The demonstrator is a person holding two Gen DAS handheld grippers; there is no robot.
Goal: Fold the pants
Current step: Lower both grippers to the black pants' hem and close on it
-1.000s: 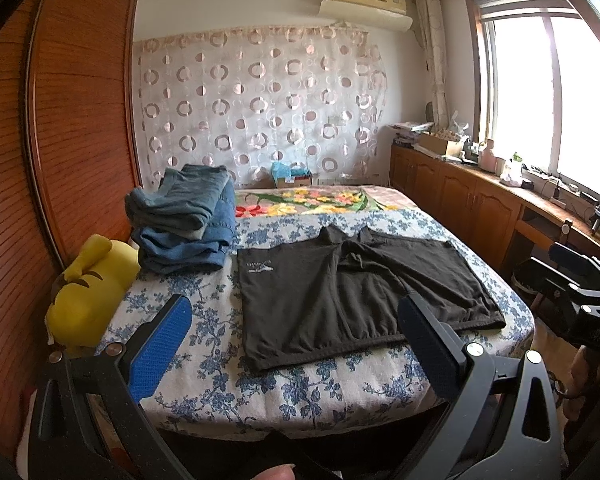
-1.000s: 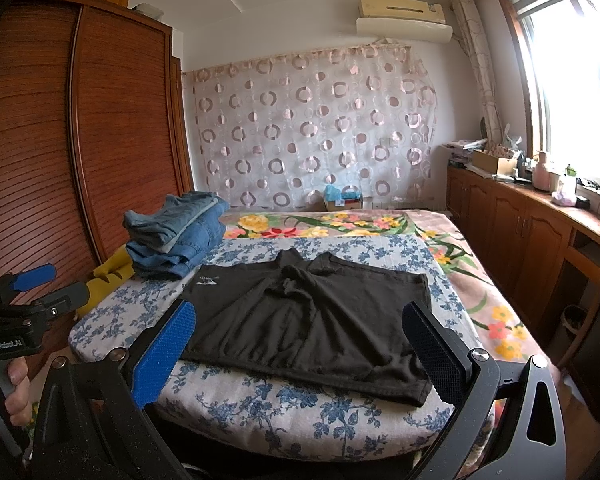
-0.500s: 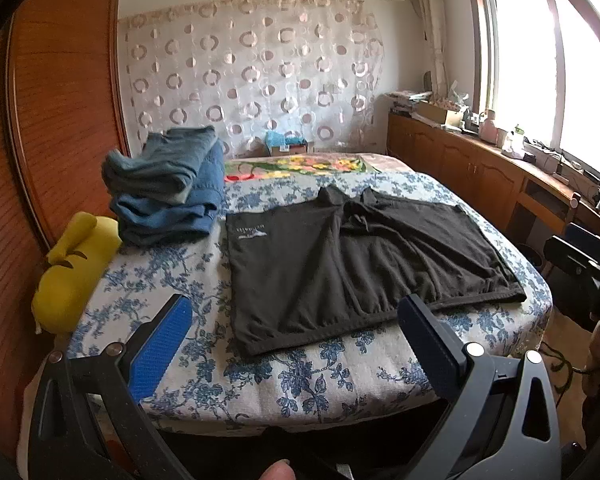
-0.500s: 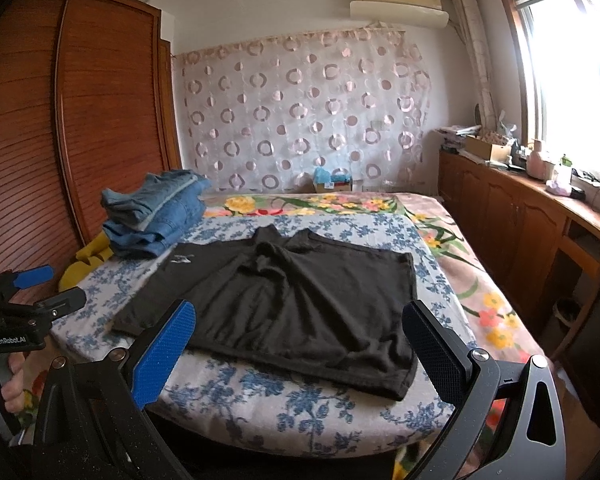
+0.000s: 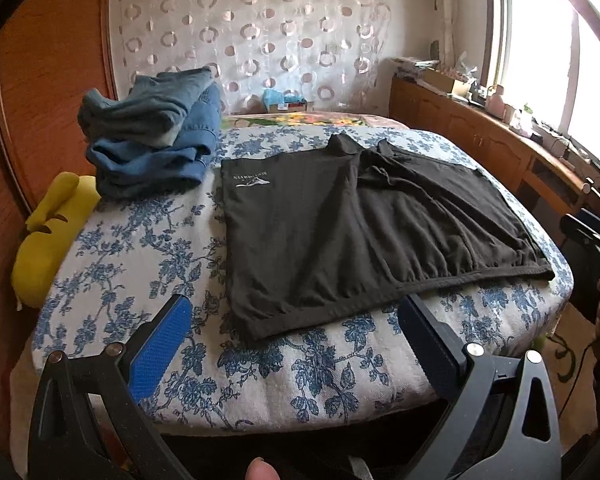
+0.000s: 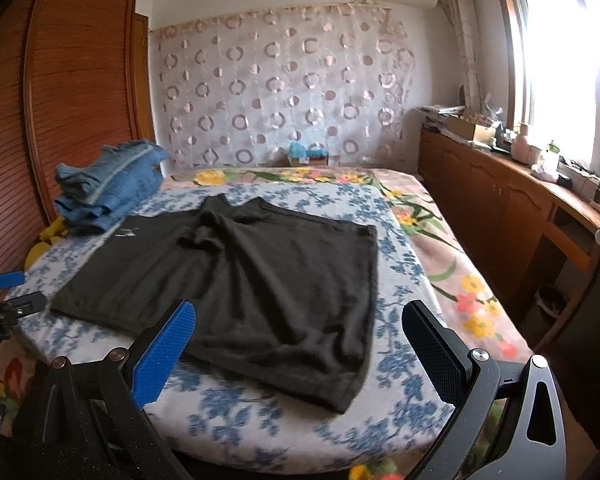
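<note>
One pair of dark, soft cloth pants (image 5: 352, 236) lies spread flat on the bed, on a white sheet with blue flowers (image 5: 140, 248). I think it is laid out flat so I can pick up an edge and fold it over. No fold is made yet. My left claw (image 5: 296, 340) hangs just above the near edge of the bed, spread wide and holding nothing. My right claw (image 6: 300, 344) hangs over the near corner of the pants, spread wide and empty too. A pile of folded blue jeans (image 5: 152, 132) sits at the far left of the bed, well apart from the pants. A yellow plush toy (image 5: 48, 236) rests by the brown wood closet (image 6: 68, 92). Far back hangs a curtain with rings (image 6: 284, 88). Sun comes in the window (image 6: 560, 64) on the right.
</note>
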